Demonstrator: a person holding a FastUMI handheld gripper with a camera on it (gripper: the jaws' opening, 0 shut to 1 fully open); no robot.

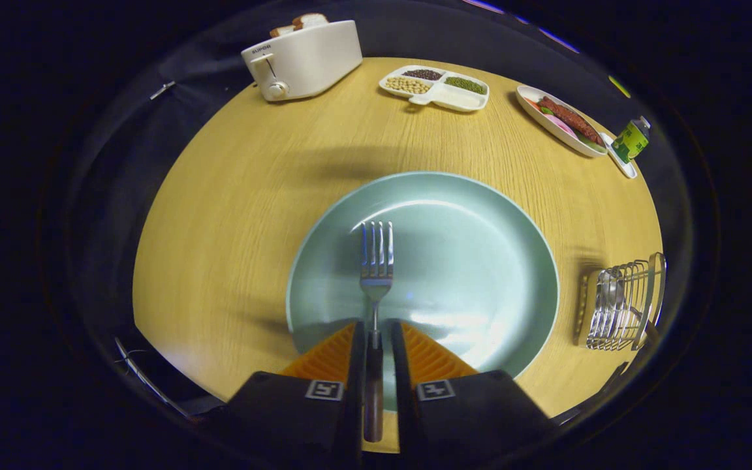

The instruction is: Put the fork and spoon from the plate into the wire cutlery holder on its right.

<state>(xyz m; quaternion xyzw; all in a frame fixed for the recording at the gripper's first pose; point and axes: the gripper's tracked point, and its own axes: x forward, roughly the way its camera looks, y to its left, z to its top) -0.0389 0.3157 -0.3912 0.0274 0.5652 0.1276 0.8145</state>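
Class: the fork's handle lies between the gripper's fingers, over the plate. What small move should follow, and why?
Probably close the gripper fully on the fork: its handle sits between the fingers with slight gaps showing, tines on the plate. Then lift toward the holder, where a spoon seems to rest.

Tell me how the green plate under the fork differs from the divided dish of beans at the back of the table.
The green plate is round, pale green and undivided; the divided dish is white, oblong and split into compartments. The plate holds a fork, whose handle runs between the fingers of the gripper; the dish holds beans. The plate lies just ahead of the fingers; the dish sits far beyond, near the toaster. Both rest flat on the wooden table.
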